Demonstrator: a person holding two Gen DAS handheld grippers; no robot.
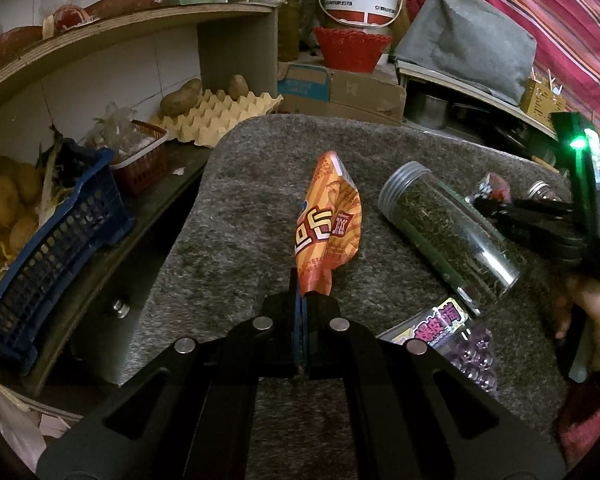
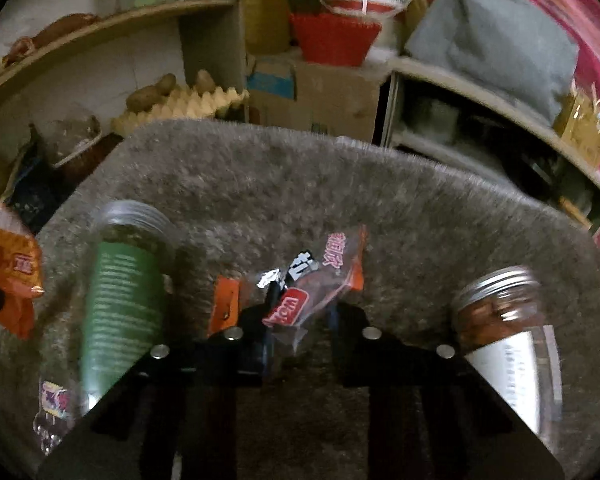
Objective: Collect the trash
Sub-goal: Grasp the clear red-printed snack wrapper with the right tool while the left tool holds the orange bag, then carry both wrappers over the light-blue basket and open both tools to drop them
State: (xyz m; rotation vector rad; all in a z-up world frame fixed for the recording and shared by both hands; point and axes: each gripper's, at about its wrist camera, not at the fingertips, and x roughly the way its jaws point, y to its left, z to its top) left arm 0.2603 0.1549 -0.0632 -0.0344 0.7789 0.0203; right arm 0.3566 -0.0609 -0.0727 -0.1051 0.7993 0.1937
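Both grippers are matte black scissor-style linkages with round silver pins at the joints, four showing across the arms of the left gripper (image 1: 303, 300) and four on the right gripper (image 2: 300, 312) too. The left one's fingers have blue pads (image 1: 298, 320) on the inner faces, and the wide black base plates have long slots cut into them. From the left camera the right rig has a bright green LED (image 1: 579, 143) glowing on its upright black body, and the hand (image 1: 592, 320) has a red sleeve (image 1: 592, 420) at the wrist.

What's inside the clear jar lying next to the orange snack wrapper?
The clear jar holds dry green herb-like flakes, filling it. In the right wrist view a green label covers most of its contents.
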